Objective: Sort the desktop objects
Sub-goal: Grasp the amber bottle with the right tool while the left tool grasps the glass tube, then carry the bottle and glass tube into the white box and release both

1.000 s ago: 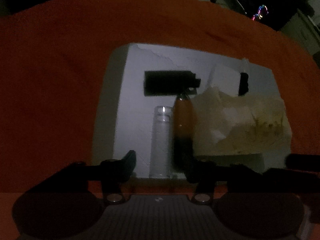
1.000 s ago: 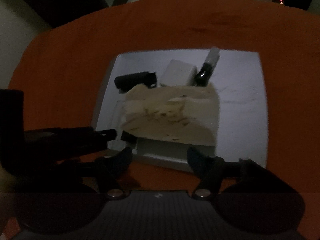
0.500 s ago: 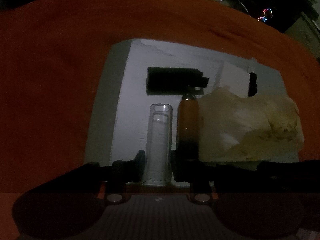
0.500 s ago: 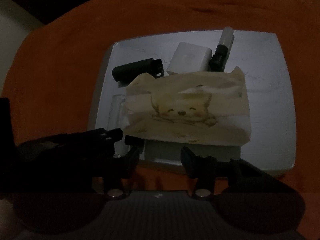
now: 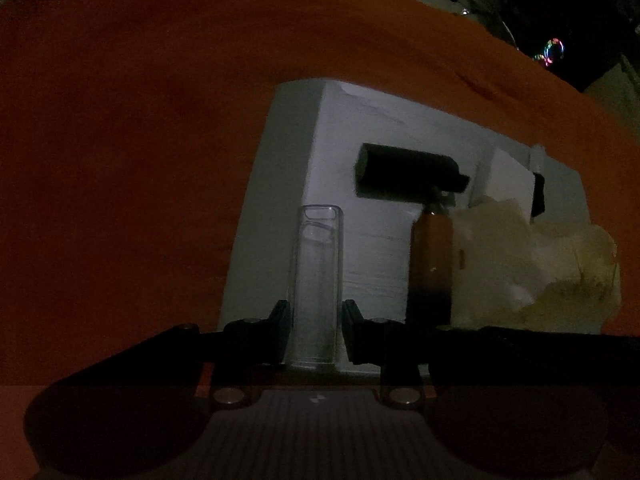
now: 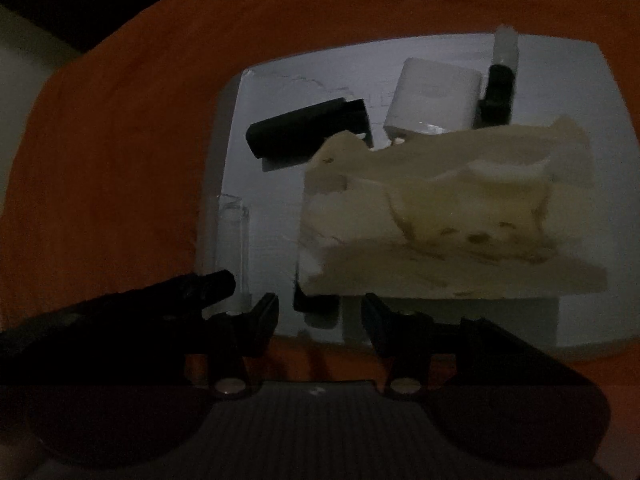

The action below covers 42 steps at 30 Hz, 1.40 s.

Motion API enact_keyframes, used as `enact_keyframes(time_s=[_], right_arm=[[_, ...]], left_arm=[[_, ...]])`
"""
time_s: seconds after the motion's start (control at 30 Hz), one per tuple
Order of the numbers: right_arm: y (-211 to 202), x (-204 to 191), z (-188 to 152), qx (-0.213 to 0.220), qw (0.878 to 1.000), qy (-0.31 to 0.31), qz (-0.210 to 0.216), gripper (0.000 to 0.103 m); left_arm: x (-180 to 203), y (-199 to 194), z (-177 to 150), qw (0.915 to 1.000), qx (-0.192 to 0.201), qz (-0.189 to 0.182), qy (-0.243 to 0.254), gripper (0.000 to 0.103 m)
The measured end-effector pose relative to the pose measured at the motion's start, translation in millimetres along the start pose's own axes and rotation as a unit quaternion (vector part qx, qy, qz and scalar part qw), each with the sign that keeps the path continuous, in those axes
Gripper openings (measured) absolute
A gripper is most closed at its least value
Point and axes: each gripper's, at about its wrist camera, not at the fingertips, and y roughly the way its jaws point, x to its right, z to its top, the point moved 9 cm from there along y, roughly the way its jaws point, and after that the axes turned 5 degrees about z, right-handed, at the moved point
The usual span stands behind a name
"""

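Observation:
A white tray [image 5: 288, 200] lies on an orange cloth. My left gripper [image 5: 316, 320] is shut on a clear glass tube [image 5: 318, 272] at the tray's near left. A brown bottle [image 5: 432, 264] lies right of it, beside a cream tissue pack [image 5: 532, 264]. A black cylinder [image 5: 408, 174] lies behind. In the right wrist view, my right gripper [image 6: 320, 316] is open at the tray's near edge [image 6: 600, 344], in front of the tissue pack [image 6: 448, 216]. The tube [image 6: 234, 240] and the left gripper's arm [image 6: 160, 300] show at the left.
A white adapter block [image 6: 434, 98] and a black-and-white pen-like item [image 6: 500, 80] lie at the tray's far side, with the black cylinder [image 6: 308, 128] to their left. The orange cloth [image 5: 120, 160] surrounds the tray. The room is dim.
My left gripper has moved in and closed on the glass tube, which has shifted left away from the brown bottle. My right gripper has moved closer to the tissue pack.

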Motion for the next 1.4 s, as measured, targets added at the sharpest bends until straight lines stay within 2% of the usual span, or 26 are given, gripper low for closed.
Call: enact_keyframes(time_s=[0.33,0.43,0.47,0.77,0.87,0.97,1.17,1.2,1.4], right_arm=[[22.8,1.6,6.9,0.004,0.999,-0.004,-0.042,0.046],[23.2,-1.7,5.3,0.006,0.999,-0.019,-0.047,0.038],[22.0,-2.7,4.7,0.005,0.998,-0.024,-0.053,0.029],[6.4,11.8,-1.5,-0.011,0.992,-0.069,-0.106,0.028],[3.8,21.5,0.4,-0.018,0.991,-0.07,-0.112,0.028],[6.6,24.7,5.0,-0.028,0.992,-0.062,-0.104,0.033],[12.4,20.8,6.5,-0.016,0.988,-0.081,-0.128,0.032],[13.1,20.1,6.7,-0.011,0.988,-0.083,-0.13,0.028],[2.9,12.9,4.0,0.001,0.99,-0.083,-0.11,0.028]], left_arm=[[-1.9,-0.7,-2.8,1.0,-0.006,-0.007,0.002,0.023],[1.0,-0.5,-5.2,0.9999,-0.006,-0.008,0.014,0.023],[3.0,-0.9,-5.8,0.9998,-0.004,-0.009,0.015,0.023],[28.9,-3.7,-10.6,0.9995,-0.004,-0.021,0.025,0.023],[36.6,-0.6,-12.4,0.9994,-0.001,-0.009,0.035,0.024],[37.0,4.1,-14.3,0.9995,-0.016,-0.006,0.028,0.027],[33.8,14.6,-17.9,0.9995,-0.029,0.009,0.012,0.028],[33.6,13.7,-18.1,0.9996,-0.026,0.007,0.012,0.027],[33.9,-5.8,-16.8,0.9998,0.01,0.005,0.016,0.025]])
